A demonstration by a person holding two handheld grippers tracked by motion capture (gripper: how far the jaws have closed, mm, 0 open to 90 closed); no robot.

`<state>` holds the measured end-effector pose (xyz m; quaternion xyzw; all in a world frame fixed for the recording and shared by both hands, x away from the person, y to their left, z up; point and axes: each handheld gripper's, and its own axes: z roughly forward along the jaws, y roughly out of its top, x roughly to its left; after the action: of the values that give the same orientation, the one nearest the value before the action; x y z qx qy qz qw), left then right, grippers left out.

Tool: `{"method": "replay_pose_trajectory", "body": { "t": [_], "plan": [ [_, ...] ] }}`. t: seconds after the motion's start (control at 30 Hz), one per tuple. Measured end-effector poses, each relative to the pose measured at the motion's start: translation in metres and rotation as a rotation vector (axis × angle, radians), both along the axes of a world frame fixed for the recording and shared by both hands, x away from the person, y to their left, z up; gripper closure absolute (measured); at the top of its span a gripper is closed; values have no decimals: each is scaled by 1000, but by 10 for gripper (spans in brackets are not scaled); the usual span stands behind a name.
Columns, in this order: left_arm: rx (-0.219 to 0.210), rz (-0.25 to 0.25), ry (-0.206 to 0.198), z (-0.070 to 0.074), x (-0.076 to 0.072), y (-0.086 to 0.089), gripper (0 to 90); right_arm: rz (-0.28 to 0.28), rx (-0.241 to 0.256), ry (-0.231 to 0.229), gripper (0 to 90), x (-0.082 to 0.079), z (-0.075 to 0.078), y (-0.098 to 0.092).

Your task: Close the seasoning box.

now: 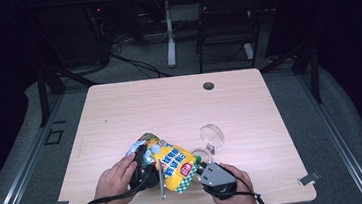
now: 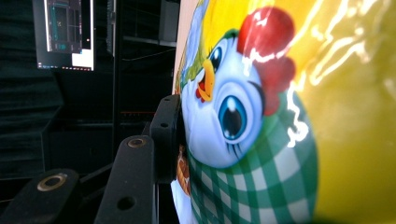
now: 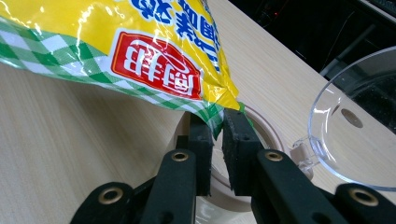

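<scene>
Near the front edge of the tabletop (image 1: 119, 108), the snack bag (image 1: 167, 162) is held between both hands. The right gripper (image 3: 217, 126) has its jaws pinched nearly together on the green-checked corner of the bag, clamped tight on the seam. The left gripper (image 2: 161, 140) has one jaw pressed flat against the bag's side, right by the cartoon chicken; the other jaw is hidden behind the bag, so I can't tell how wide it's spread. From the high view the bag's long axis runs diagonally, one end pointing away and left toward the left hand (image 1: 116, 181), the other toward the right hand (image 1: 235, 189). Just beyond the bag's right corner sits a clear plastic container (image 1: 211, 135) with its lid hinged open, looks like nothing inside. A dark round hole (image 1: 208, 86) sits well beyond the bag.
</scene>
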<state>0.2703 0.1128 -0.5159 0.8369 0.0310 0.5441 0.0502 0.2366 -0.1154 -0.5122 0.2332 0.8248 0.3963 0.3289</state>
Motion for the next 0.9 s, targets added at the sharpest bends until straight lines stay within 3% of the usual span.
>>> {"method": "replay_pose_trajectory", "body": {
  "t": [0.37, 0.9],
  "plan": [
    [36, -6, -11, 4, 0, -3, 600, -10, -27, -4, 844, 0, -1, 2],
    [47, -23, -26, 7, -1, -4, 602, 0, -22, 1, 877, 0, -2, 2]
  ]
}}
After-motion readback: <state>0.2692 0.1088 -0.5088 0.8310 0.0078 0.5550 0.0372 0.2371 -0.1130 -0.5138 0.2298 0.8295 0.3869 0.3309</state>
